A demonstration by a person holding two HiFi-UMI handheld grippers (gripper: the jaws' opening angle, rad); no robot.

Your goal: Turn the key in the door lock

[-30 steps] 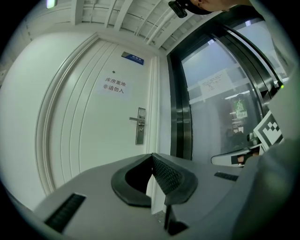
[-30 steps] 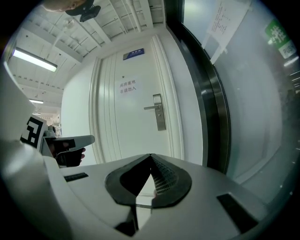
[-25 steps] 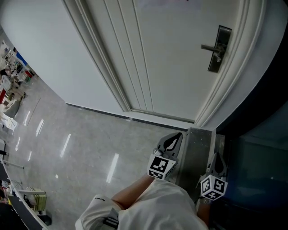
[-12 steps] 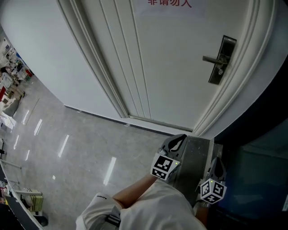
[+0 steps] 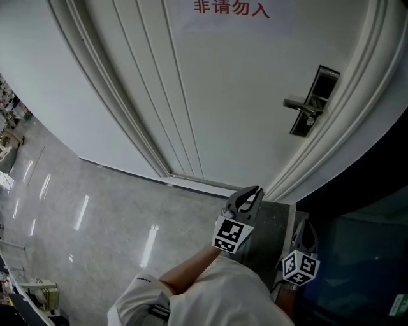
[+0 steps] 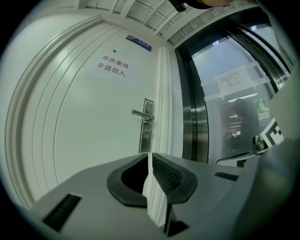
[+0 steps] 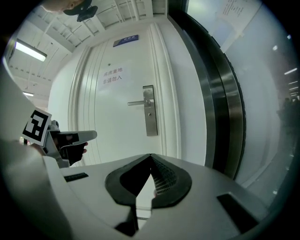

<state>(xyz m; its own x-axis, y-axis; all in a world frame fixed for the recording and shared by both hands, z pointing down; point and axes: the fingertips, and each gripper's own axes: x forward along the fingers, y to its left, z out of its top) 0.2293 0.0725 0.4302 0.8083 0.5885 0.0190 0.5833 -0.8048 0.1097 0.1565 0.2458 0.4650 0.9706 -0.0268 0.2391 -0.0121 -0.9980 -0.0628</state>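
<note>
Facing the white door [image 5: 242, 83], lever handle [image 5: 298, 106] well ahead.
Left tool [image 5: 252, 193] and right tool [image 5: 306, 228] both pinched together, empty.

Polished grey floor [image 5: 95, 216] down there, with pale streaks of light running across it. A white moulded frame [image 5: 108, 95] sweeps up on the left, and there are more mouldings over on the right. Up top is a paper notice [image 5: 231, 8] in red characters, and above that a small blue plate [image 6: 138, 43]. Off to the right stands a brushed steel post [image 5: 277, 223], and just beside it a dark glass wall [image 5: 363, 255]. There's a printed sheet [image 6: 234, 78] and a little green sign [image 6: 262, 108] on the glass. A strip light [image 7: 30, 50] glows on the ceiling. At the far left edge sits some clutter [image 5: 7, 137], too small to make out.
</note>
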